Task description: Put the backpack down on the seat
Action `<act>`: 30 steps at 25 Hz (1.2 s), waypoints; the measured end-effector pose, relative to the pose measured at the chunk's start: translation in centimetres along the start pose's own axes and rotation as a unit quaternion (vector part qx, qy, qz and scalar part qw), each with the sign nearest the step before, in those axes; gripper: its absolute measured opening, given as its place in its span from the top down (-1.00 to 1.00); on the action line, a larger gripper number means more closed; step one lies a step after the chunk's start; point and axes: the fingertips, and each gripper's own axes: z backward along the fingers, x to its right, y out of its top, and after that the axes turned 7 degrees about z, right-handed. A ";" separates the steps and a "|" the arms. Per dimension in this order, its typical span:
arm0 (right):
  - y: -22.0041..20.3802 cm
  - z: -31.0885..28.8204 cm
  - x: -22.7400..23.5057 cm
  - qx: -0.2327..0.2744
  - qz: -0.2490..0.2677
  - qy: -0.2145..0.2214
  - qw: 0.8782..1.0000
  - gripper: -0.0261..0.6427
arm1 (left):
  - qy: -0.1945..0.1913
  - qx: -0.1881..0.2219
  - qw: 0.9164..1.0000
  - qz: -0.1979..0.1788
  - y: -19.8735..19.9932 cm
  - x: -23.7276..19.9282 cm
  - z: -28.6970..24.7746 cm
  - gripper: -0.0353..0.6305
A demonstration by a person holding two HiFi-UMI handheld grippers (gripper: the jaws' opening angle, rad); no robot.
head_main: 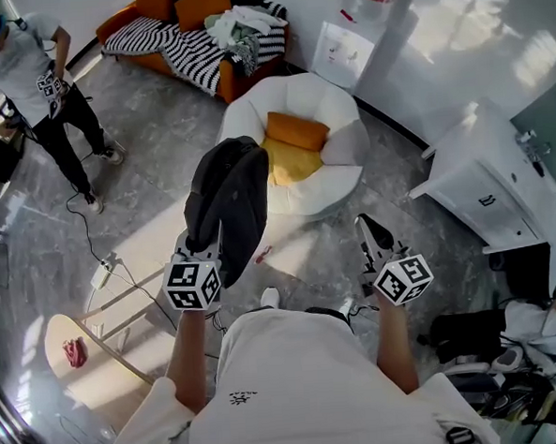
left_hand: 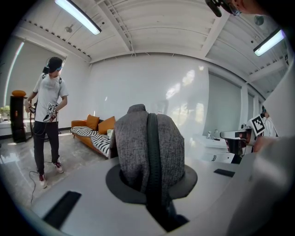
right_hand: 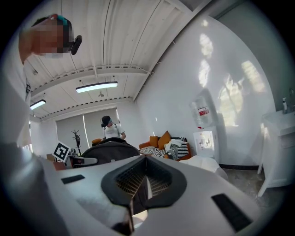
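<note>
Head view | your left gripper [head_main: 203, 254] jaws clamp the grey backpack [head_main: 228, 196], held up near-left of the white seat [head_main: 342, 109] (orange cushions [head_main: 296, 133] on it) | right gripper [head_main: 375, 239] jaws closed, empty

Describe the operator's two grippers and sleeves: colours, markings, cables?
The left gripper and right gripper match: pale grey bodies with black trim, each topped by a white cube with black square markers. The right gripper view shows dark ribbed pads set in a black surround. No cables are visible on either. The person wears a white short-sleeved T-shirt.
</note>
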 end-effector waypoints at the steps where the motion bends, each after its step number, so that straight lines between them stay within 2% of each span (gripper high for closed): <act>1: 0.2 -0.4 -0.1 -0.001 0.001 -0.001 1.000 0.86 | -0.002 0.001 1.000 0.000 0.2 -0.3 -0.2 0.70; 12: 1.1 -2.6 -0.5 0.001 0.009 -0.008 1.000 0.86 | -0.008 0.005 1.000 0.010 0.7 -2.8 -1.5 0.70; 21: 2.9 -4.3 -0.1 0.015 0.023 -0.002 1.000 0.85 | -0.010 -0.003 1.000 -0.006 0.0 -2.4 -1.8 0.70; 30: 2.5 -6.1 2.0 0.010 0.024 0.012 1.000 0.85 | -0.002 0.006 1.000 0.011 0.7 -2.4 -3.8 0.70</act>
